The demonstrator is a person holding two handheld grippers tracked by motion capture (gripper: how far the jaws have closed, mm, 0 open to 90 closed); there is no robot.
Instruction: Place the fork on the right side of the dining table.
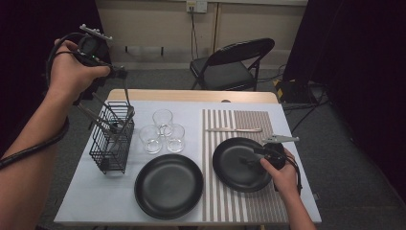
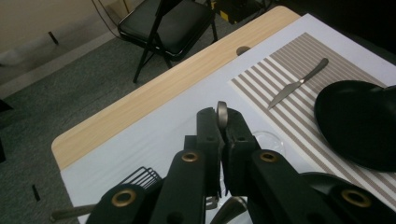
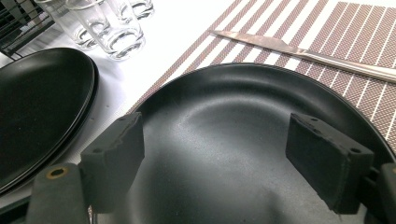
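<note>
Left claw [image 2: 223, 122]: we see its jaws pinched tight on the metal handle of a utensil [image 2: 222, 113], lifted above the wire basket [image 1: 114, 139] at the bench's [image 1: 95, 201] left side; other utensils stand in that basket. Right claw [image 3: 229, 154]: jaws spread wide, holding nothing, hovering low over the right black plate [image 3: 224, 116] on the striped mat [image 1: 230, 201]. Relative to this plate, we find the knife [image 1: 234, 129] just beyond it, the three glasses [image 1: 163, 132] to its far left, and a second black plate [image 1: 168, 186] beside it, to its left.
</note>
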